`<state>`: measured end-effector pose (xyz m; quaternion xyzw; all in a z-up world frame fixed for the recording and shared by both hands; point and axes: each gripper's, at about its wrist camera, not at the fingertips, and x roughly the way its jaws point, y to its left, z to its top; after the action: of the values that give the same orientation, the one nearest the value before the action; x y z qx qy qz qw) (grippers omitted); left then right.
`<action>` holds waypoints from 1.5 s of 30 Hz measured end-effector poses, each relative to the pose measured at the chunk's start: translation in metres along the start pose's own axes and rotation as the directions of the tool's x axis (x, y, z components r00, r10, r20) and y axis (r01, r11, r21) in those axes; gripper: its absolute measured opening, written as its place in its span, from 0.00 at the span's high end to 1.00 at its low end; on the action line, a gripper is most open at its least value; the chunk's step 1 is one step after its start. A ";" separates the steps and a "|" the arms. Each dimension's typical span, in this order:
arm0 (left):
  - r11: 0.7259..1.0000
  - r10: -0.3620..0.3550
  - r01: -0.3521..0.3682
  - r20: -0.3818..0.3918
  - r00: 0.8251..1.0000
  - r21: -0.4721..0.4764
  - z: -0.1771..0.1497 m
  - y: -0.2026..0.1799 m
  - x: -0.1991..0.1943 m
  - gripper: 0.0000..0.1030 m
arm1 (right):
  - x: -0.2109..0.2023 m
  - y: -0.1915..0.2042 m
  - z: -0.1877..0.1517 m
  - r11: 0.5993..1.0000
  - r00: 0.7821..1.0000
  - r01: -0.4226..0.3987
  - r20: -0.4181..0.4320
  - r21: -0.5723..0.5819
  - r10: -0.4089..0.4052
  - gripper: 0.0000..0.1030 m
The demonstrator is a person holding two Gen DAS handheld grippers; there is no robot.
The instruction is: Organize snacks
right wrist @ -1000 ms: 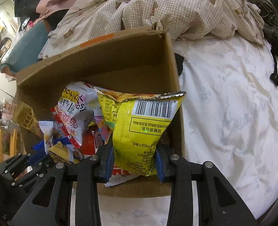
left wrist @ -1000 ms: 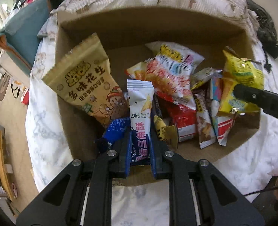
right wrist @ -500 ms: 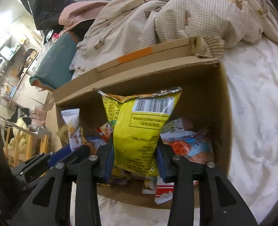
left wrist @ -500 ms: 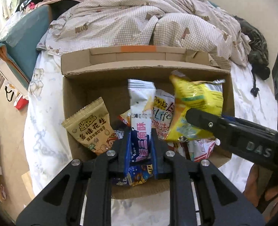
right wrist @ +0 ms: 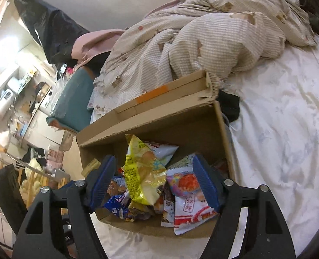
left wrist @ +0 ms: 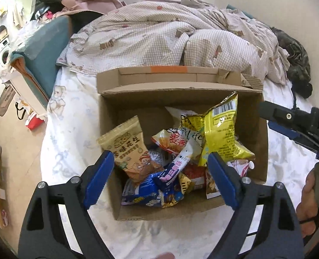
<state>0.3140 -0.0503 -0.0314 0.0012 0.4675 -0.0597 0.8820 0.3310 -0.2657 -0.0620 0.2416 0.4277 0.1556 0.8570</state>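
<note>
I had the left gripper [left wrist: 159,179] and right gripper [right wrist: 154,183] both spread, released, above the cardboard box [left wrist: 261,142] of snack packets [left wrist: 222,138] on the bed [right wrist: 289,142]

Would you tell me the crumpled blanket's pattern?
Beige-and-white check with brown patches on the blanket; left wrist view.

I count one cardboard box [left wrist: 107,116] on the bed [left wrist: 73,129]. In it I see one yellow bag [left wrist: 222,133], one tan peanut packet [left wrist: 133,151], one white-and-blue stick pack [left wrist: 179,164] and one blue wrapper [left wrist: 144,192]; the packets beneath overlap too much to count. I hold two hand-held grippers: my left hand-held gripper [left wrist: 159,179] and my right hand-held gripper [right wrist: 153,183].
</note>
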 end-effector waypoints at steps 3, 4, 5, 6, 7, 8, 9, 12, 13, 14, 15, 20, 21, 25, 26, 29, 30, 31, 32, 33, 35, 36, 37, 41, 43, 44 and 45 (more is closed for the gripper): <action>1.000 -0.001 0.001 0.022 1.000 -0.012 -0.004 0.006 -0.012 0.16 | -0.012 -0.003 -0.004 1.000 1.000 0.004 0.011 0.013 -0.005 0.26; 1.000 0.003 -0.002 0.029 1.000 -0.013 -0.006 0.007 -0.016 0.16 | -0.016 -0.003 -0.006 1.000 1.000 0.003 0.013 0.012 -0.003 0.26; 1.000 0.005 -0.005 0.038 0.999 -0.014 -0.008 0.009 -0.020 0.16 | -0.019 -0.001 -0.008 1.000 1.000 0.005 0.014 0.008 -0.005 0.26; 1.000 0.009 -0.008 0.047 0.999 -0.018 -0.010 0.011 -0.025 0.16 | -0.023 0.002 -0.011 1.000 1.000 0.007 0.016 0.000 -0.007 0.26; 1.000 0.009 -0.008 0.054 0.998 -0.024 -0.013 0.014 -0.029 0.16 | -0.027 0.004 -0.014 1.000 1.000 0.008 0.020 -0.011 -0.008 0.26; 0.999 0.014 -0.012 0.058 0.998 -0.030 -0.016 0.016 -0.033 0.16 | -0.032 0.007 -0.019 1.000 1.000 0.014 0.028 -0.023 -0.014 0.26; 0.999 0.021 -0.019 0.059 0.998 -0.035 -0.018 0.018 -0.035 0.16 | -0.037 0.011 -0.024 0.999 0.999 0.028 0.039 -0.039 -0.026 0.26; 0.998 0.020 -0.015 0.078 0.997 -0.054 -0.027 0.026 -0.048 0.09 | -0.053 0.019 -0.037 0.996 0.996 0.053 0.076 -0.073 -0.047 0.26; 0.998 0.018 -0.012 0.095 0.995 -0.061 -0.031 0.029 -0.054 0.07 | -0.058 0.022 -0.042 0.994 0.995 0.061 0.087 -0.086 -0.053 0.26; 0.998 0.019 -0.013 0.106 0.994 -0.063 -0.034 0.031 -0.058 0.02 | -0.063 0.024 -0.048 0.993 0.994 0.066 0.097 -0.100 -0.057 0.26; 0.998 0.023 -0.015 0.122 0.992 -0.066 -0.038 0.034 -0.065 0.00 | -0.069 0.028 -0.054 0.990 0.992 0.074 0.107 -0.118 -0.061 0.24; 0.997 0.043 -0.032 0.166 0.985 -0.070 -0.064 0.046 -0.092 0.00 | -0.090 0.043 -0.085 0.973 0.984 0.133 0.138 -0.187 -0.108 0.07; 0.997 0.047 -0.035 0.171 0.984 -0.070 -0.068 0.047 -0.095 0.00 | -0.096 0.048 -0.093 0.970 0.983 0.140 0.146 -0.201 -0.112 0.06; 0.993 0.085 -0.065 0.209 0.974 -0.102 -0.091 0.056 -0.116 0.00 | -0.111 0.059 -0.114 0.957 0.975 0.177 0.175 -0.228 -0.139 0.00; 0.990 0.103 -0.079 0.218 0.970 -0.118 -0.097 0.058 -0.122 0.00 | -0.115 0.060 -0.120 0.954 0.969 0.197 0.191 -0.226 -0.155 0.00; 0.987 0.110 -0.078 0.239 0.965 -0.140 -0.112 0.058 -0.130 0.00 | -0.119 0.062 -0.134 0.945 0.954 0.245 0.230 -0.218 -0.194 0.00; 0.987 0.114 -0.080 0.252 0.961 -0.141 -0.120 0.058 -0.133 0.00 | -0.120 0.061 -0.138 0.944 0.952 0.250 0.233 -0.216 -0.199 0.00; 0.987 0.115 -0.081 0.260 0.959 -0.137 -0.123 0.057 -0.134 0.00 | -0.119 0.060 -0.142 0.944 0.952 0.253 0.228 -0.213 -0.204 0.00; 0.988 0.115 -0.083 0.267 0.957 -0.128 -0.128 0.055 -0.134 0.00 | -0.117 0.058 -0.147 0.944 0.952 0.257 0.223 -0.208 -0.210 0.00; 0.989 0.120 -0.092 0.270 0.955 -0.115 -0.133 0.054 -0.132 0.00 | -0.116 0.057 -0.150 0.943 0.950 0.263 0.223 -0.205 -0.216 0.00; 0.989 0.130 -0.107 0.256 0.958 -0.100 -0.138 0.052 -0.126 0.00 | -0.113 0.056 -0.158 0.936 0.943 0.285 0.236 -0.207 -0.235 0.00; 0.990 0.127 -0.107 0.252 0.959 -0.095 -0.140 0.051 -0.124 0.00 | -0.112 0.056 -0.163 0.929 0.935 0.304 0.255 -0.213 -0.247 0.00; 0.990 0.125 -0.106 0.250 0.960 -0.089 -0.140 0.051 -0.122 0.00 | -0.110 0.058 -0.167 0.918 0.925 0.327 0.276 -0.222 -0.263 0.00; 0.990 0.120 -0.098 0.250 0.961 -0.097 -0.140 0.049 -0.117 0.00 | -0.099 0.065 -0.172 0.886 0.909 0.373 0.301 -0.274 -0.290 0.00; 0.991 0.112 -0.088 0.253 0.961 -0.106 -0.140 0.050 -0.117 0.00 | -0.097 0.066 -0.172 0.882 0.904 0.383 0.307 -0.277 -0.296 0.00; 0.991 0.109 -0.084 0.254 0.961 -0.107 -0.140 0.050 -0.117 0.00 | -0.095 0.066 -0.172 0.882 0.905 0.382 0.304 -0.276 -0.297 0.00; 0.991 0.108 -0.083 0.256 0.961 -0.107 -0.141 0.049 -0.117 0.00 | -0.094 0.066 -0.171 0.885 0.908 0.378 0.299 -0.274 -0.295 0.00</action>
<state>0.1381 0.0189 -0.0169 -0.0261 0.3489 0.0055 0.9368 0.1338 -0.2069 -0.0532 0.0360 0.3209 0.0404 0.9456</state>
